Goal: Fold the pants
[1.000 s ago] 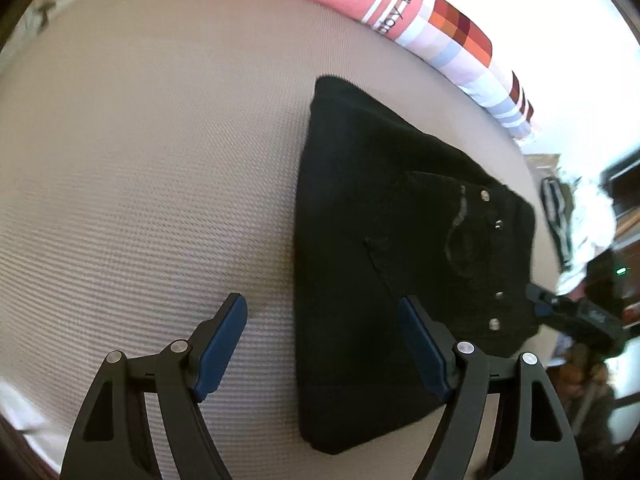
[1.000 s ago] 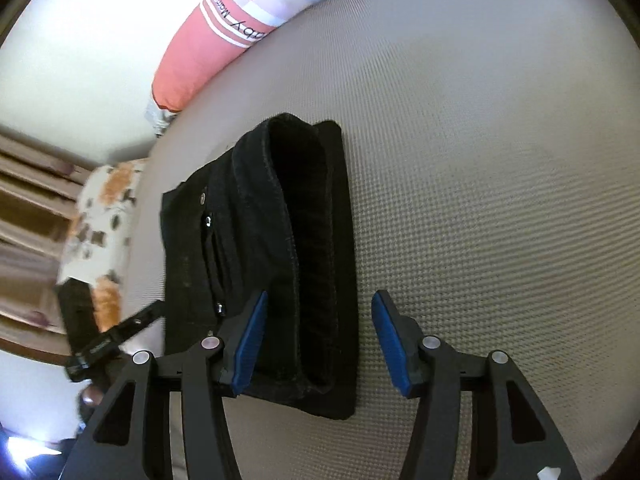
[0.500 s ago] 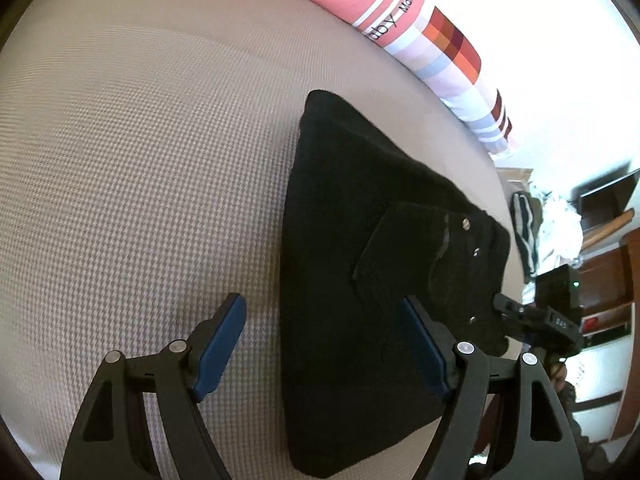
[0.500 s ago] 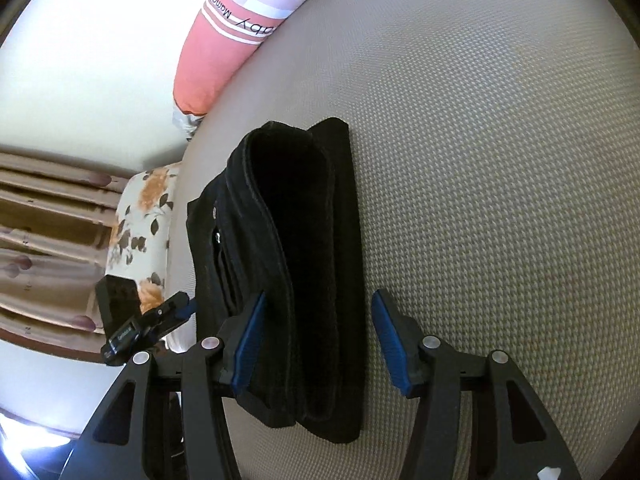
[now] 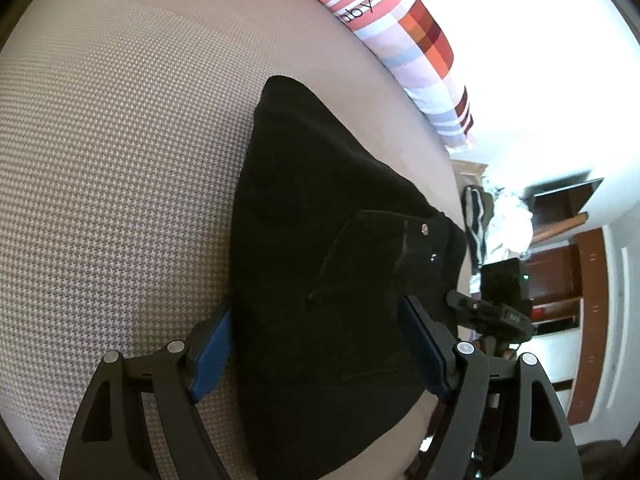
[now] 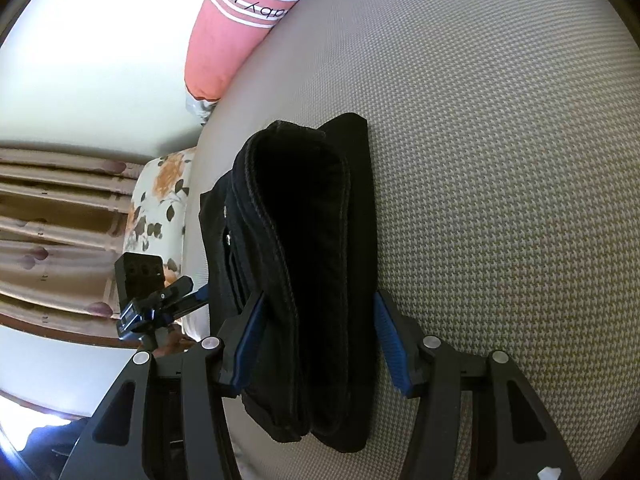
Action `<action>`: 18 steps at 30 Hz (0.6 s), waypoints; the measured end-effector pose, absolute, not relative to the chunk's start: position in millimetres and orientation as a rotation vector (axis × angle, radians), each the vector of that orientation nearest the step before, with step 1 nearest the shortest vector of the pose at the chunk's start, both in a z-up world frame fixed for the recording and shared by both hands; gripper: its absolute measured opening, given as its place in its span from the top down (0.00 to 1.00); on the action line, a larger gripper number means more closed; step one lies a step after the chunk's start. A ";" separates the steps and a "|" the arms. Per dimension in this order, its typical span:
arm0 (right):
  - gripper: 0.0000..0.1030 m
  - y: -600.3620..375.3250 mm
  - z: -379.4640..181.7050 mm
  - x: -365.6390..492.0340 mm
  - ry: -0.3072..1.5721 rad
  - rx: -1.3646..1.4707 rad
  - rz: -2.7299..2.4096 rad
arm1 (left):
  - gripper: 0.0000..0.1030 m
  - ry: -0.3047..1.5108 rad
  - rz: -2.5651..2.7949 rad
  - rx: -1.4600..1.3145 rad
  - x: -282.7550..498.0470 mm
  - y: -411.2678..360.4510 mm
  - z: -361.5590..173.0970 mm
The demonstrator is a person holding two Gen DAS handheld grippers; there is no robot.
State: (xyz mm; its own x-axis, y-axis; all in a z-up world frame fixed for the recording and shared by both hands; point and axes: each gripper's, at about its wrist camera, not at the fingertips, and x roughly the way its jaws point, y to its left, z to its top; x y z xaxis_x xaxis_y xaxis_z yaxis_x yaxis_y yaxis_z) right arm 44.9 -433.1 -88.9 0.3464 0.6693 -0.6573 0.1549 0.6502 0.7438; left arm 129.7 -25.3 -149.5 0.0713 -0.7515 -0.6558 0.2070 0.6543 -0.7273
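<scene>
The black pants (image 5: pixel 320 240) lie folded into a thick stack on the beige woven bed cover (image 5: pixel 120 160). Their back pocket with metal rivets faces up. My left gripper (image 5: pixel 316 348) is open and straddles the near end of the stack, one blue pad on each side. In the right wrist view the stack's layered edge (image 6: pixel 308 260) shows from the opposite end. My right gripper (image 6: pixel 320 340) is open and straddles that end the same way. The other gripper shows beyond the pants in each view (image 5: pixel 492 312) (image 6: pixel 160 300).
A pink and checked bolster pillow (image 5: pixel 400 12) lies along the far side of the bed. A floral pillow (image 6: pixel 160 200) and curtains lie past the bed's edge. Wooden furniture with a pile of clothes (image 5: pixel 500 216) stands beside the bed.
Both grippers have moved forward and lower, so the pants stack now sits between the fingers of each. The jaws stay open.
</scene>
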 end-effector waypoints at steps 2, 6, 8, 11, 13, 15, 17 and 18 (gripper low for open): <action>0.50 -434.6 -89.9 46.8 1.193 0.842 0.403 | 0.25 1.316 -0.797 -0.543 130.1 -22.0 -151.8; 0.50 -431.9 -91.0 52.3 1.187 0.853 0.428 | 0.30 1.322 -0.851 -0.609 131.6 -18.3 -156.3; 0.51 -427.3 -91.6 55.7 1.182 0.851 0.441 | 0.35 1.316 -0.879 -0.634 130.5 -16.7 -156.6; 0.58 -420.6 -93.8 61.0 1.179 0.842 0.447 | 0.48 1.310 -0.896 -0.665 131.5 -12.8 -159.6; 0.62 -421.1 -95.3 62.3 1.172 0.850 0.447 | 0.59 1.307 -0.891 -0.647 132.9 -11.1 -161.8; 0.63 -421.3 -96.6 63.2 1.167 0.862 0.440 | 0.69 1.303 -0.873 -0.610 134.2 -14.4 -165.2; 0.64 -420.8 -96.0 61.5 1.163 0.857 0.432 | 0.71 1.306 -0.867 -0.640 135.5 -14.4 -170.8; 0.65 -419.9 -95.5 61.5 1.162 0.859 0.427 | 0.72 1.304 -0.863 -0.647 135.4 -14.3 -171.9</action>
State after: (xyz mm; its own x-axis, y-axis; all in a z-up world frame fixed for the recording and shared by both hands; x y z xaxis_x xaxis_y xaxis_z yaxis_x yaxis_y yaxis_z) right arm 61.5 -419.9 -95.5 0.3683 0.6944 -0.6182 0.1290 0.6204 0.7736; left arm 135.4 -14.3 -171.9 0.0427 -0.8367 -0.5460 0.1759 0.5442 -0.8203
